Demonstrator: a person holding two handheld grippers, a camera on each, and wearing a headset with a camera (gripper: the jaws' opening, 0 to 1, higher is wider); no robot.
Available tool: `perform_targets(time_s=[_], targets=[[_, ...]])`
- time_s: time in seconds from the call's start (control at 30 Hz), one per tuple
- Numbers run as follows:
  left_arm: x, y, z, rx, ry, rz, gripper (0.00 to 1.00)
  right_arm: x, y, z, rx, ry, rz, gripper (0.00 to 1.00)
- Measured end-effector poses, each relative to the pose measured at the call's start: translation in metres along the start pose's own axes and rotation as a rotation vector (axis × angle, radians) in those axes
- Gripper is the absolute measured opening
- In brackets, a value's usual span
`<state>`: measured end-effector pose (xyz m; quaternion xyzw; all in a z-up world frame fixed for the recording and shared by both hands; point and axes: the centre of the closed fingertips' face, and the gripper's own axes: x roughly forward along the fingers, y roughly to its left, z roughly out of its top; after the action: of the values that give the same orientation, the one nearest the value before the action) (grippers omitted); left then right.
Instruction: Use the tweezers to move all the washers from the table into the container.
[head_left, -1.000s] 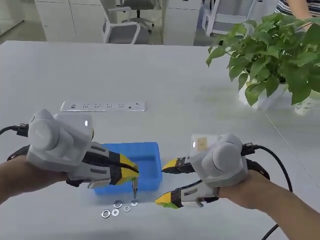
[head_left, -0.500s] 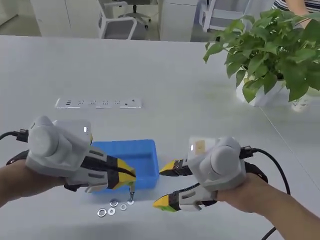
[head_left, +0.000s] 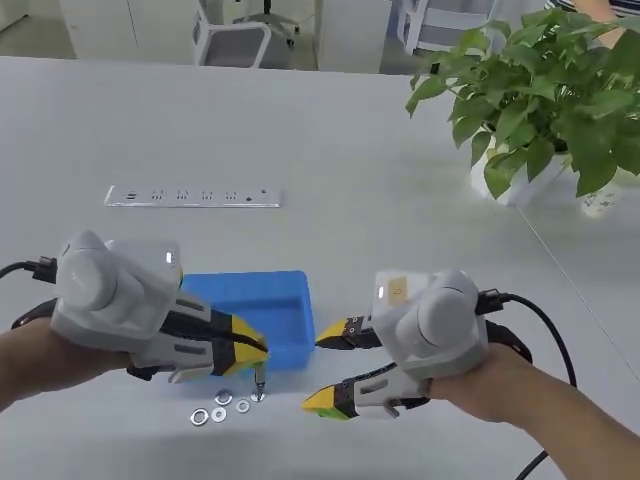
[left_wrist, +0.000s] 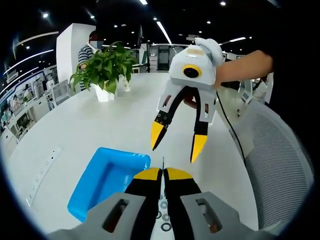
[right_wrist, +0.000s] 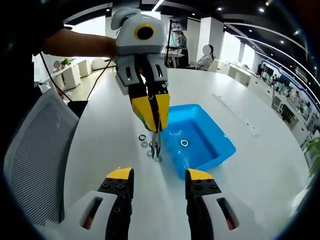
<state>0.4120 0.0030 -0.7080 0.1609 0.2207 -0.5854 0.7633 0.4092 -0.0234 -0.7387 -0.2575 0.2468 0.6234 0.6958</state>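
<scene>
White office table (head_left: 350, 180) is carrying everything. Left gripper (head_left: 262, 348) is clenching the tweezers (head_left: 258, 380), tips reaching washers (head_left: 220, 408) just beneath its jaws, beside the blue container (head_left: 250, 277). Right gripper (head_left: 322, 370) is idling, released. Washers are probably handling light, flat, slippery: pinching across one rim looks best.

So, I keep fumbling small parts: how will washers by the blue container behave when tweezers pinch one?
The washers lie flat and look thin: probably light, hard to get under. They gleam like metal, so likely slippery in the tweezers. Round, so one may roll if dropped.
</scene>
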Motion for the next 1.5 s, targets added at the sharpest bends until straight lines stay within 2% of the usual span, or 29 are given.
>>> perform_targets(time_s=[0.4,0.63,1.0,1.2,1.5], targets=[[-0.001,0.002,-0.004,0.002,0.002,0.001,0.06,0.004,0.002,0.001,-0.002,-0.002,0.009,0.41],[-0.002,0.0,-0.005,-0.001,0.003,-0.01,0.06,0.011,0.004,0.005,-0.029,-0.015,0.021,0.38],[-0.002,-0.003,-0.005,0.0,0.009,-0.034,0.06,0.029,0.004,0.015,-0.09,-0.029,0.06,0.27],[-0.003,-0.004,-0.004,-0.003,0.011,-0.041,0.06,0.043,0.006,0.017,-0.131,-0.019,0.093,0.22],[-0.004,-0.007,-0.003,-0.009,0.013,-0.056,0.06,0.061,0.008,0.014,-0.152,0.004,0.131,0.18]])
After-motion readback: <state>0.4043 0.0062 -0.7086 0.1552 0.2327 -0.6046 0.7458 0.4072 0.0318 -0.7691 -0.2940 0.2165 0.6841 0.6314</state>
